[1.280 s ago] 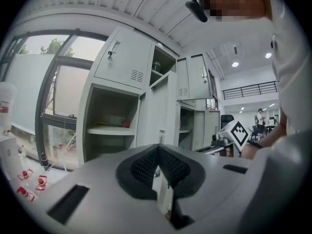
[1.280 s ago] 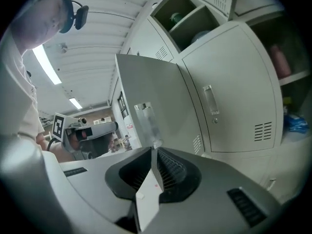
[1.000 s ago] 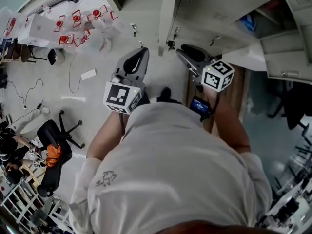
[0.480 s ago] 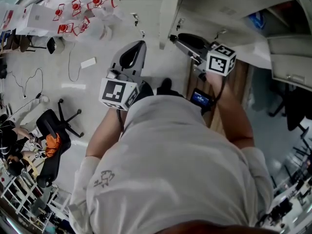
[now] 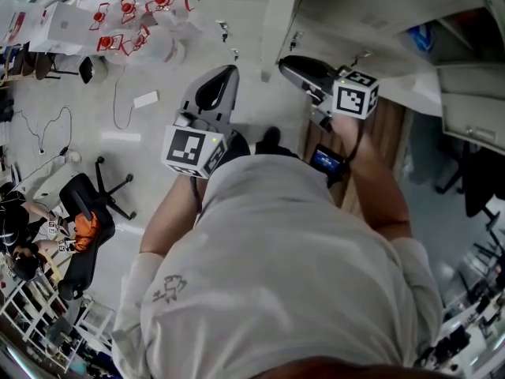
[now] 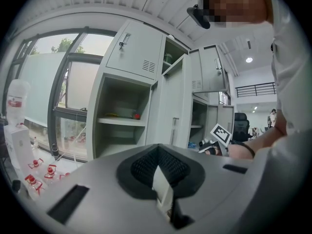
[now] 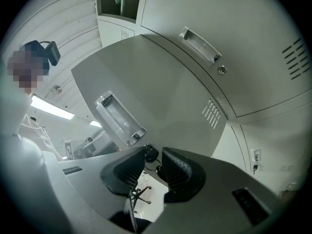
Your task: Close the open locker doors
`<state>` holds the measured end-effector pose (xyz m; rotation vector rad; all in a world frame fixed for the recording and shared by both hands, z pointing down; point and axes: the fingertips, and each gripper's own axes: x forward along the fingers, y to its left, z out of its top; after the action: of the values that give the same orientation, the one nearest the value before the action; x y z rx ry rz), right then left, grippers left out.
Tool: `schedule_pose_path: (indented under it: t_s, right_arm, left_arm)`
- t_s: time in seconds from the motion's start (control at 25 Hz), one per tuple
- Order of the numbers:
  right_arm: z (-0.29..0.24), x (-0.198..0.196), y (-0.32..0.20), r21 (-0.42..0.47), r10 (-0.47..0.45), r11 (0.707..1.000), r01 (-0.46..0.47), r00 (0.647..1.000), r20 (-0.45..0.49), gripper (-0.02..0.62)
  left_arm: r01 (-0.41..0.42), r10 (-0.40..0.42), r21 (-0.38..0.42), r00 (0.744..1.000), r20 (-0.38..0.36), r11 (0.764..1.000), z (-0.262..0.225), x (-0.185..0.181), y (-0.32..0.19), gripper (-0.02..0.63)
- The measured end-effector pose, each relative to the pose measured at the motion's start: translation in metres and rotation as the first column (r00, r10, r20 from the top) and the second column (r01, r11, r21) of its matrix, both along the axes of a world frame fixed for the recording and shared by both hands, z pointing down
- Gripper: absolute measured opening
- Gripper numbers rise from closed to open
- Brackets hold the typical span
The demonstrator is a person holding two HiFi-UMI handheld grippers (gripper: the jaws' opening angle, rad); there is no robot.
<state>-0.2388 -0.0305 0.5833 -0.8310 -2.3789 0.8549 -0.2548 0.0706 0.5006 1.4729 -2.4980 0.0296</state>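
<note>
R gripper (image 7: 152,162) at open locker door (image 7: 165,77), just below its handle (image 7: 120,119). Fingers narrowly apart, have just been opening; door's key (image 7: 150,154) sits in the gap, not pinched. L gripper (image 6: 158,150) held clear of the lockers, fingers together, nothing in them.

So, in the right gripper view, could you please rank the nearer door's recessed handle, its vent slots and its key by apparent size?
1. recessed handle
2. vent slots
3. key
The handle seems nearer the camera, which likely inflates it.
</note>
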Motion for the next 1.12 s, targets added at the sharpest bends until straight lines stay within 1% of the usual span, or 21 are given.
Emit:
schedule_pose_path:
  t_s: [0.2, 0.24, 0.32, 0.44, 0.52, 0.64, 0.72, 0.8, 0.88, 1.0, 1.12]
  right_arm:
    - [0.009, -0.003, 0.001, -0.076, -0.003, 0.997, 0.000, 0.999, -0.041, 0.105]
    - [0.011, -0.004, 0.001, -0.083, -0.007, 0.997, 0.003, 0.999, -0.041, 0.094]
    - [0.013, -0.004, 0.002, -0.096, -0.009, 0.995, 0.005, 0.999, -0.045, 0.092]
    - [0.005, -0.006, 0.009, -0.149, -0.018, 0.989, 0.012, 0.999, -0.036, 0.089]
    - [0.004, -0.007, 0.012, -0.182, -0.018, 0.983, 0.008, 0.999, -0.051, 0.087]
    - [0.006, -0.007, 0.017, -0.277, -0.022, 0.961, -0.008, 0.994, -0.107, 0.085]
    - [0.002, -0.009, 0.022, -0.328, -0.031, 0.945, -0.009, 0.993, -0.114, 0.083]
    - [-0.001, -0.011, 0.026, -0.356, -0.032, 0.934, -0.008, 0.994, -0.106, 0.082]
    - [-0.001, -0.012, 0.030, -0.364, -0.030, 0.931, -0.012, 0.993, -0.111, 0.081]
    - [0.001, -0.015, 0.034, -0.358, -0.031, 0.934, -0.012, 0.993, -0.113, 0.081]
    - [0.002, -0.022, 0.038, -0.362, -0.023, 0.932, -0.020, 0.993, -0.114, 0.081]
  left_arm:
    - [0.001, -0.001, 0.005, 1.000, 0.002, 1.000, 0.003, -0.002, 0.000, -0.005]
    - [0.002, -0.002, 0.006, 1.000, 0.001, 1.000, 0.004, -0.003, 0.000, -0.005]
    - [0.003, -0.003, 0.009, 1.000, 0.003, 1.000, 0.004, -0.003, 0.001, -0.005]
    - [0.006, -0.006, 0.011, 1.000, 0.004, 1.000, 0.001, -0.003, 0.005, -0.005]
    - [0.010, -0.010, 0.013, 1.000, 0.003, 1.000, 0.000, -0.002, 0.006, -0.005]
    - [0.014, -0.014, 0.018, 1.000, 0.007, 1.000, -0.003, -0.003, 0.007, -0.005]
    - [0.017, -0.017, 0.019, 1.000, 0.012, 1.000, -0.005, -0.005, 0.007, -0.005]
    - [0.020, -0.020, 0.018, 1.000, 0.015, 1.000, -0.006, -0.006, 0.009, -0.005]
    - [0.022, -0.023, 0.016, 1.000, 0.021, 1.000, -0.006, -0.007, 0.011, -0.005]
    - [0.022, -0.022, 0.017, 0.999, 0.048, 1.000, -0.008, -0.010, 0.012, -0.005]
    - [0.034, -0.035, 0.021, 0.998, 0.045, 0.999, -0.010, -0.014, 0.016, -0.005]
